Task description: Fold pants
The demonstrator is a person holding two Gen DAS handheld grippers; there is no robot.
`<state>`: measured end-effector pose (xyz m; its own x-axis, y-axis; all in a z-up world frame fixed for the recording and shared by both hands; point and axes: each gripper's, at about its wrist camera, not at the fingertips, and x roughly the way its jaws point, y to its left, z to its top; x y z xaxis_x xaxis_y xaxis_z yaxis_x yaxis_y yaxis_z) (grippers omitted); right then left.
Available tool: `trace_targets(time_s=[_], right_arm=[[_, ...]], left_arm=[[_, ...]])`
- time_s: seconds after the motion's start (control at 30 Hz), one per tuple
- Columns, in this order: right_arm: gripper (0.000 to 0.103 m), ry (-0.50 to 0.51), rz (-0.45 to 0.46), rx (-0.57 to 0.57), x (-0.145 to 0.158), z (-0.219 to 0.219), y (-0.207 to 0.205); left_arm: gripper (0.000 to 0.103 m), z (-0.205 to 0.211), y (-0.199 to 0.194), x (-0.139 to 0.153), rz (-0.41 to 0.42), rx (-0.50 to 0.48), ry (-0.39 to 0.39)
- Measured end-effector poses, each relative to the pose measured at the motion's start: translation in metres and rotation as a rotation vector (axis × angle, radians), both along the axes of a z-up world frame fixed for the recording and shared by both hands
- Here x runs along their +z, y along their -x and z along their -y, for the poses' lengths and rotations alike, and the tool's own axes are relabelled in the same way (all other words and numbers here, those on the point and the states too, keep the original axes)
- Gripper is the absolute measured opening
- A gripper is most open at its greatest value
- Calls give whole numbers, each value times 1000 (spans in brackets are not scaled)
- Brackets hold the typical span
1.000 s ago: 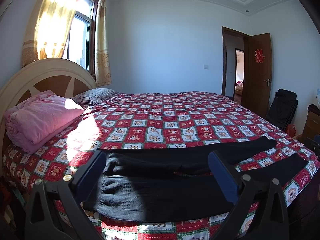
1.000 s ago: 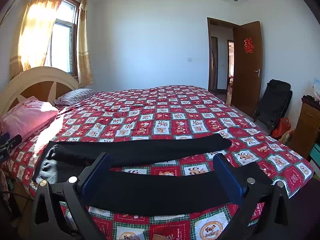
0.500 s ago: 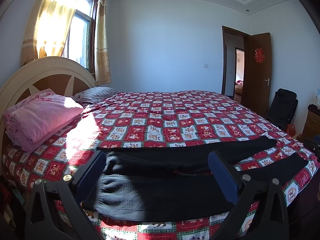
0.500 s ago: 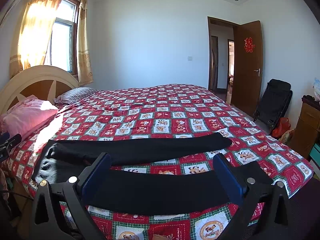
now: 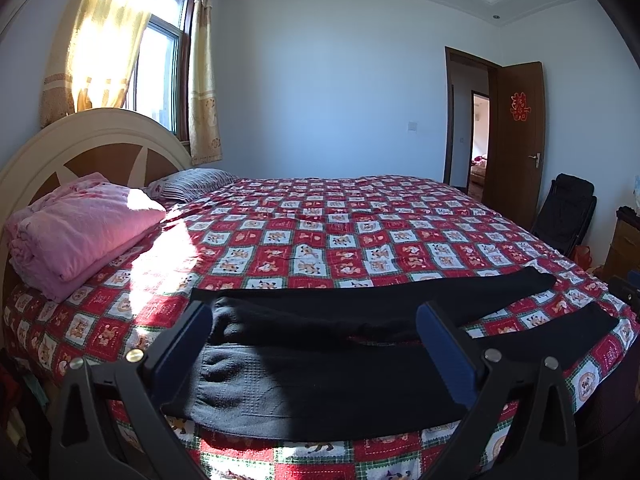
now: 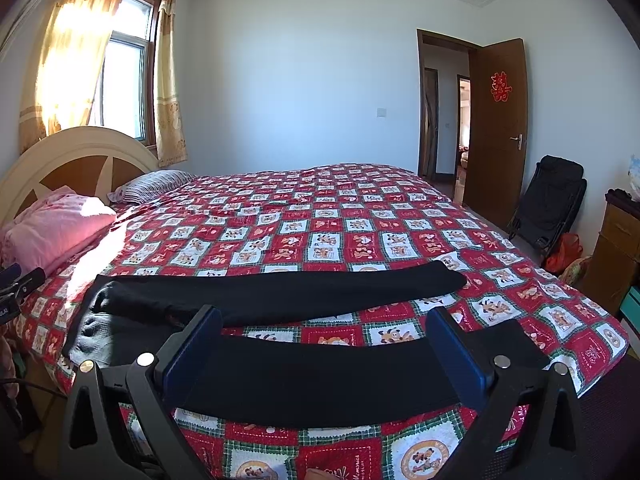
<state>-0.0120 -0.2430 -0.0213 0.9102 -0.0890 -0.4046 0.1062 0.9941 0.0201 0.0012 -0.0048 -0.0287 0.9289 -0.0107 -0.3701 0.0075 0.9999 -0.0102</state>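
Observation:
Black pants (image 5: pixel 320 376) lie flat along the near edge of the bed, waist to the left and two legs spread apart to the right. My left gripper (image 5: pixel 316 340) is open and empty, hovering in front of the waist end. In the right wrist view the pants (image 6: pixel 312 380) show with the far leg (image 6: pixel 280 292) and the near leg apart. My right gripper (image 6: pixel 320 344) is open and empty, hovering in front of the near leg.
The bed has a red patterned quilt (image 5: pixel 320 240). A folded pink blanket (image 5: pixel 80 228) and a striped pillow (image 5: pixel 192 184) lie by the headboard at left. A black chair (image 6: pixel 552 200) and a wooden cabinet (image 6: pixel 620 248) stand at right by the open door.
Both views have shifted only very slightly. The pants lie as before and both grippers stay open.

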Motion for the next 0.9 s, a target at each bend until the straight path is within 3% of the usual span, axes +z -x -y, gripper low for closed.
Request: trace_targets(time_s=[0.27, 0.37, 0.47, 0.77, 0.9], right_arm=[[102, -3, -40, 65, -20, 0, -17], [102, -4, -86, 78, -37, 3, -33], [102, -14, -132, 100, -55, 8, -49], [102, -66, -220, 72, -90, 41, -91], [95, -68, -254, 77, -93, 52, -112]], left_arm=[[103, -21, -36, -26, -79, 27, 6], [103, -47, -64, -43, -111, 96, -24], [103, -82, -98, -64, -188, 152, 12], [103, -152, -190, -85, -262, 203, -5], [92, -178, -228, -103, -335, 201, 46]])
